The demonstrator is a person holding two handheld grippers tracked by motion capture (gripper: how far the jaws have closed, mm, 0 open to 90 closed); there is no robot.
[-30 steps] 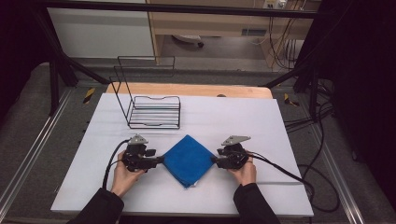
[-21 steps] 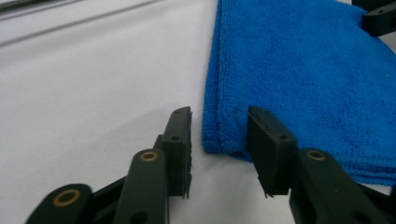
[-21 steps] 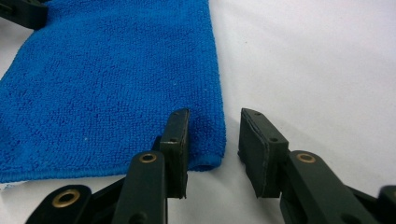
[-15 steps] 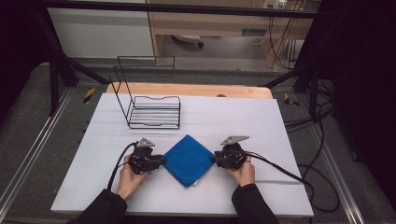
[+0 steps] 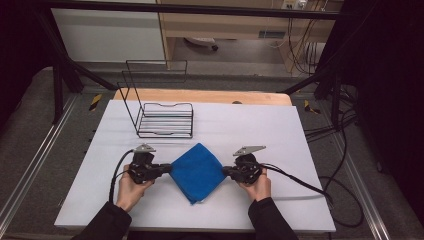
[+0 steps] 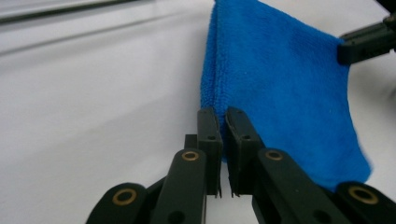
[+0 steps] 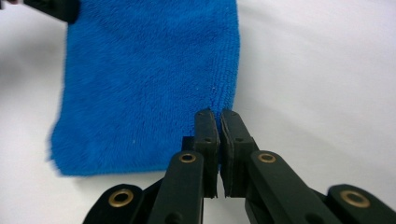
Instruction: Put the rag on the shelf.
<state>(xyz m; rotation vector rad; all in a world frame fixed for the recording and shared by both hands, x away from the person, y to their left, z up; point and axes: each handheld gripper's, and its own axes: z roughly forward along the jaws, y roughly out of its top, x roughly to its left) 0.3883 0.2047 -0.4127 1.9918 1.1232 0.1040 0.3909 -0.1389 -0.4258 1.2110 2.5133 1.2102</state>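
While the blue cloth (image 5: 197, 171) lies on the white table (image 5: 250, 125) in front of the wire rack (image 5: 165, 119), the left gripper (image 5: 167, 170) and right gripper (image 5: 226, 172) each pinch an opposite corner, jaws just closed on the fabric.

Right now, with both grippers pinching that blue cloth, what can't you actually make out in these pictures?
- Pinched corners of the blue cloth: hidden between the jaws of the left gripper and right gripper.
- Cloth's underside and how many layers it has: hidden by its own top, every view.
- Wire rack: bars too thin to count, high view.
- Person: cut off above the sleeves, bottom edge, high view.
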